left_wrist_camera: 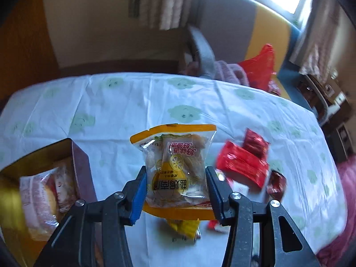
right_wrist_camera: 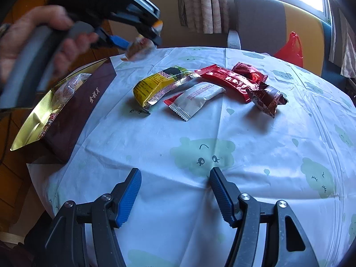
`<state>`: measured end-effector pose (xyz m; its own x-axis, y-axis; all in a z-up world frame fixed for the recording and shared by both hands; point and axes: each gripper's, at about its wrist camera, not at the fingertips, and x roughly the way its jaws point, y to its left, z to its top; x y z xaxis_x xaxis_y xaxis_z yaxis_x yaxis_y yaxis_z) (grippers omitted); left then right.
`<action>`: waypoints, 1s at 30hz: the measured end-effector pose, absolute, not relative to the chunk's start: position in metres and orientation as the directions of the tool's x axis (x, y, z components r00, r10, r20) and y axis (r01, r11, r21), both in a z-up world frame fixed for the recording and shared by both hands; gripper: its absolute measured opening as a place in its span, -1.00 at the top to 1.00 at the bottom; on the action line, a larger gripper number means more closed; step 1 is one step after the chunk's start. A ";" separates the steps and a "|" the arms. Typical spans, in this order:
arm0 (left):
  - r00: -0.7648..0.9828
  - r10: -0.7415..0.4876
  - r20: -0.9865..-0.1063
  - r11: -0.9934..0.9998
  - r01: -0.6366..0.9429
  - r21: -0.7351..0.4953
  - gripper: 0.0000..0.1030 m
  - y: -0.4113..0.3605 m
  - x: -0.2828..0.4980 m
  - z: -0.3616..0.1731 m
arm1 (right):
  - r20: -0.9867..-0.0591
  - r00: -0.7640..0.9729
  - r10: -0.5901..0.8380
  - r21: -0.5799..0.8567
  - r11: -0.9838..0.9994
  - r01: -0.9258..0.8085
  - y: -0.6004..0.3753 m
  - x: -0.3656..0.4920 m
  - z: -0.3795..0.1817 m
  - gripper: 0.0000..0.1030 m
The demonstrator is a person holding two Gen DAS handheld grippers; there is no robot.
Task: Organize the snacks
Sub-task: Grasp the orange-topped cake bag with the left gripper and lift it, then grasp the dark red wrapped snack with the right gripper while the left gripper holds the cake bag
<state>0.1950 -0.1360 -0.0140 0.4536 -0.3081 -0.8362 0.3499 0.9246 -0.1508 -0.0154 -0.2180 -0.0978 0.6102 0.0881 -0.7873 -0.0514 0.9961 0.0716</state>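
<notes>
Transfer step in hand: left gripper is clamped on an orange-edged snack packet, held above the counter, just right of the maroon box. Right gripper hangs with jaws apart and nothing between them, over bare cloth. Judged next move: carry the packet over the gold-lined box opening, lower it, then release. Count on the counter: one yellow packet, one white sachet, three red wrappers. Box: one, already holding at least two packets.

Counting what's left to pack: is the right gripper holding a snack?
No, the right gripper is open over bare tablecloth, with nothing between its fingers.
</notes>
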 end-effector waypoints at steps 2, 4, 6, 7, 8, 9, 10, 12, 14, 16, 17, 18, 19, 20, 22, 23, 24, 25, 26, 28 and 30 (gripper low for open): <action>0.453 -0.333 -0.827 0.901 0.412 -0.137 0.02 -0.136 0.173 -0.008 | -0.792 0.605 0.089 0.073 0.996 -0.050 -0.219 -0.015 -0.097 -0.27; 0.442 -0.348 -0.827 0.874 0.473 -0.115 0.02 -0.134 0.147 -0.008 | -0.798 0.596 0.089 0.077 0.996 -0.045 -0.221 -0.016 -0.095 -0.24; 0.409 -0.364 -0.837 0.842 0.528 -0.108 0.02 -0.133 0.123 -0.013 | -0.803 0.588 0.093 0.088 0.995 -0.038 -0.225 -0.017 -0.094 -0.23; 0.394 -0.368 -0.842 0.830 0.548 -0.107 0.02 -0.135 0.112 -0.016 | -0.807 0.584 0.094 0.092 0.995 -0.033 -0.227 -0.020 -0.092 -0.23; 0.379 -0.374 -0.847 0.815 0.569 -0.106 0.02 -0.134 0.099 -0.020 | -0.809 0.580 0.090 0.094 0.995 -0.023 -0.230 -0.021 -0.091 -0.22; 0.361 -0.381 -0.851 0.795 0.598 -0.102 0.02 -0.133 0.084 -0.025 | -0.812 0.578 0.082 0.095 0.995 -0.008 -0.234 -0.023 -0.089 -0.22; 0.352 -0.382 -0.854 0.782 0.616 -0.096 0.02 -0.134 0.072 -0.030 | -0.814 0.576 0.071 0.098 0.995 0.017 -0.241 -0.025 -0.087 -0.22; 0.337 -0.379 -0.862 0.754 0.653 -0.076 0.02 -0.134 0.047 -0.041 | -0.817 0.574 0.052 0.106 0.993 0.061 -0.255 -0.029 -0.085 -0.18; 0.324 -0.373 -0.870 0.736 0.674 -0.065 0.02 -0.135 0.028 -0.053 | -0.821 0.570 0.036 0.119 0.987 0.108 -0.274 -0.032 -0.082 0.03; 0.311 -0.359 -0.880 0.721 0.691 -0.050 0.02 -0.134 0.012 -0.070 | -0.826 0.562 0.026 0.134 0.979 0.153 -0.290 -0.031 -0.079 0.17; 0.312 -0.346 -0.885 0.717 0.697 -0.034 0.01 -0.135 0.006 -0.078 | -0.827 0.562 0.023 0.146 0.974 0.175 -0.298 -0.030 -0.076 0.25; 0.326 -0.334 -0.885 0.715 0.699 -0.013 0.00 -0.135 0.000 -0.084 | -0.824 0.566 0.024 0.162 0.967 0.196 -0.306 -0.027 -0.073 0.27; 0.358 -0.346 -0.868 0.711 0.704 0.007 -0.01 -0.135 -0.005 -0.085 | -0.818 0.575 0.026 0.180 0.961 0.212 -0.313 -0.025 -0.069 0.29; 0.373 -0.349 -0.860 0.708 0.706 0.019 -0.01 -0.136 -0.007 -0.086 | -0.813 0.582 0.030 0.196 0.954 0.225 -0.318 -0.022 -0.066 0.30; 0.373 -0.357 -0.856 0.724 0.690 -0.001 -0.03 -0.134 -0.004 -0.085 | -0.801 0.598 0.036 0.225 0.943 0.244 -0.326 -0.012 -0.058 0.30; 0.368 -0.361 -0.857 0.731 0.683 -0.015 -0.04 -0.134 -0.002 -0.086 | -0.796 0.604 0.038 0.234 0.940 0.248 -0.328 -0.006 -0.055 0.30; 0.358 -0.366 -0.859 0.737 0.676 -0.032 -0.03 -0.133 0.001 -0.088 | -0.791 0.611 0.040 0.241 0.937 0.251 -0.330 0.000 -0.052 0.30; 0.352 -0.370 -0.860 0.741 0.670 -0.044 -0.04 -0.132 0.003 -0.089 | -0.786 0.617 0.042 0.250 0.934 0.254 -0.331 0.007 -0.049 0.30; 0.349 -0.376 -0.858 0.745 0.665 -0.055 -0.04 -0.132 0.005 -0.091 | -0.782 0.621 0.045 0.259 0.930 0.260 -0.334 0.016 -0.048 0.30; 0.347 -0.380 -0.857 0.747 0.662 -0.063 -0.04 -0.131 0.005 -0.091 | -0.782 0.622 0.047 0.277 0.919 0.279 -0.339 0.031 -0.047 0.30; 0.344 -0.385 -0.856 0.747 0.661 -0.070 -0.04 -0.130 0.004 -0.092 | -0.786 0.616 0.058 0.306 0.901 0.306 -0.345 0.048 -0.050 0.30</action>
<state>0.0044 -0.1299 -0.0916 0.3443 -0.3854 -0.8561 0.6612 0.7469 -0.0704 0.0476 -0.3453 -0.0501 0.6159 0.0577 -0.7857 0.3062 0.9014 0.3062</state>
